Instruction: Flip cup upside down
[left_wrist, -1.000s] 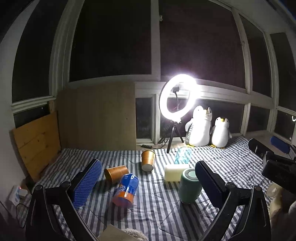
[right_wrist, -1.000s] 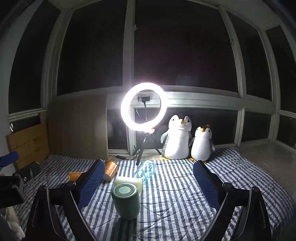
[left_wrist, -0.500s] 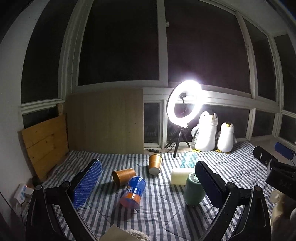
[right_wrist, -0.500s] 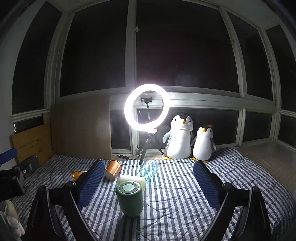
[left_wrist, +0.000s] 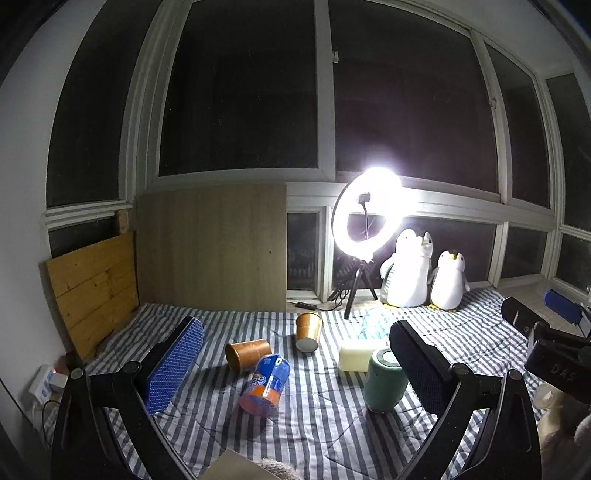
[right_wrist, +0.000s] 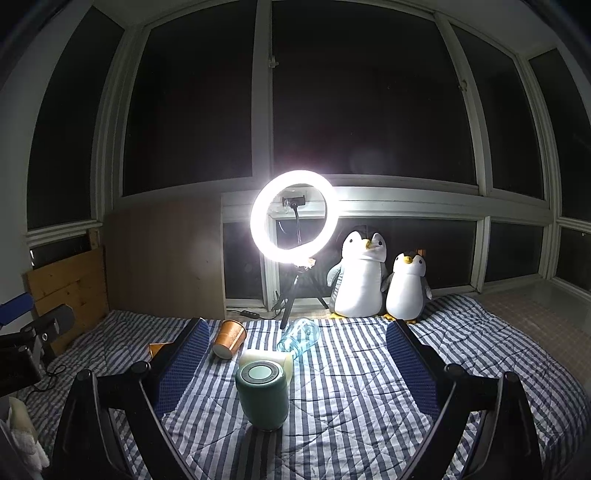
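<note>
Striped bed cover (left_wrist: 317, 421), blue and white, carrying all items below. Green cup (right_wrist: 262, 395): standing on the cover, round flat end facing up, near the lower middle of the right wrist view, between the two right fingers but touching neither; in the left wrist view it stands just beside the left gripper's right-hand finger, partly hidden by it. Cream block (left_wrist: 356, 356): lying directly behind the green cup; whether the two touch cannot be told. Clear bottle (right_wrist: 298, 336): on its side, behind the block. Copper cup (left_wrist: 248, 354): on its side, open mouth toward the camera. Second copper cup (left_wrist: 308, 331): tipped over, well behind the first. Blue and orange can (left_wrist: 265, 384): on its side, just in front of the first copper cup. Ring light (right_wrist: 294, 220): lit, on a black tripod at the back edge of the bed. Two toy penguins (right_wrist: 360, 275): upright, side by side, to the right of the tripod against the window. Wooden board (left_wrist: 92, 284): leaning at the left wall. Left gripper (left_wrist: 295, 354): fingers spread wide, nothing between them, held above the cover. Right gripper (right_wrist: 295, 354): fingers spread wide, nothing gripped, held above the cover facing the green cup.
</note>
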